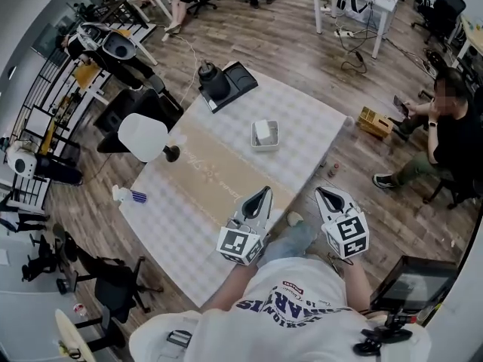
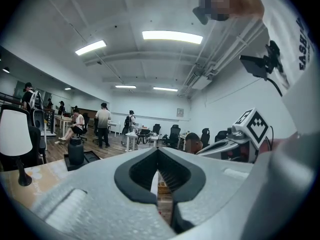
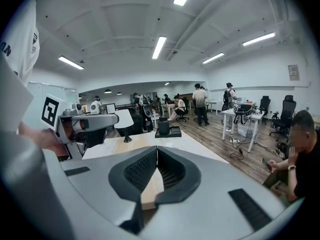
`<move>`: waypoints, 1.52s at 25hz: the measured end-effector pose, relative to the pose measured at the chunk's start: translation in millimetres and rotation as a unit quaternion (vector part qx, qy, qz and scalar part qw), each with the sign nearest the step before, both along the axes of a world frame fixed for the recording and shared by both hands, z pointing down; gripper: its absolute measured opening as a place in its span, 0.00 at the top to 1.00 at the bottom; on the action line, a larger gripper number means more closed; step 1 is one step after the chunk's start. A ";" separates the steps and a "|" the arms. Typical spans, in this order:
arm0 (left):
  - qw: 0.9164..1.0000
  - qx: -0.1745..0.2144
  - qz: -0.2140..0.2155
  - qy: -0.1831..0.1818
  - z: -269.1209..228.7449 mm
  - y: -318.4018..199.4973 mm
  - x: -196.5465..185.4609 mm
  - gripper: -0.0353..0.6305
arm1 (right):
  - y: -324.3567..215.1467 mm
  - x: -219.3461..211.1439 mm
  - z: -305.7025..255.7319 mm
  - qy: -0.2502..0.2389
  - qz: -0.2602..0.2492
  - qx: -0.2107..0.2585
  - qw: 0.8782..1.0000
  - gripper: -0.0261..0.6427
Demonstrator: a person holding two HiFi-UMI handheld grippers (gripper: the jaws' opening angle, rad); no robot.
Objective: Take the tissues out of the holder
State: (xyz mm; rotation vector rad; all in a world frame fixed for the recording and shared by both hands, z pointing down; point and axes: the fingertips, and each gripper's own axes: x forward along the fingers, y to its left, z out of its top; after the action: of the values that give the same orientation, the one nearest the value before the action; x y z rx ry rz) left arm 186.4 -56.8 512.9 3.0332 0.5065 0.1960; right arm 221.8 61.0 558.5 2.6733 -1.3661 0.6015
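The tissue holder is a small pale square box with white tissues in it, standing on the far right part of the checked table. My left gripper hovers over the table's near edge, well short of the holder, jaws shut and empty. In the left gripper view its tips meet, pointing level across the room. My right gripper is held just off the table's near right edge, also shut on nothing. Its closed tips aim over the tabletop, with the left gripper beside it.
A white-shaded lamp stands at the table's left, and a black jug on a black tray at the far corner. A small bottle lies near the left edge. A person sits on the right; desks and chairs ring the room.
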 end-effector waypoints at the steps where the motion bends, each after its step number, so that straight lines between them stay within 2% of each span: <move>1: 1.000 -0.003 -0.001 0.000 2.3 -0.1 7.0 0.94 | 0.6 7.6 0.1 0.002 0.000 -0.003 1.000 0.95; 9: 0.999 -0.019 -0.035 0.004 6.9 -15.4 79.7 0.94 | -17.1 77.2 -9.6 0.014 -0.050 -0.032 0.998 0.95; 12: 0.999 -0.023 -0.042 0.001 8.0 -23.2 99.7 0.94 | -30.2 99.2 -16.2 0.018 -0.064 -0.029 0.997 0.95; 19: 0.998 -0.023 -0.063 -0.006 6.9 -41.0 124.9 0.94 | -69.6 135.0 -25.7 0.026 -0.108 -0.021 0.994 0.95; 25: 0.995 -0.010 -0.097 0.020 0.0 -69.5 120.9 0.94 | -97.7 139.5 -24.5 0.013 -0.134 -0.007 0.991 0.95; 30: 0.991 -0.009 -0.126 0.037 -11.9 -94.4 112.9 0.94 | -126.5 137.1 -40.7 0.020 -0.169 -0.012 0.985 0.95; 38: 0.986 -0.020 -0.163 0.034 -8.1 -97.1 96.5 0.94 | -156.0 113.9 -47.7 0.018 -0.233 -0.008 0.972 0.95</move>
State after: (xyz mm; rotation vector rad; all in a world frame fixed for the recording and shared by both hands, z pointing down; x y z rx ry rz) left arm 282.9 -153.9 504.8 3.0333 0.0108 0.0656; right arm 335.7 -95.0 510.8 2.2114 -1.8753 0.5022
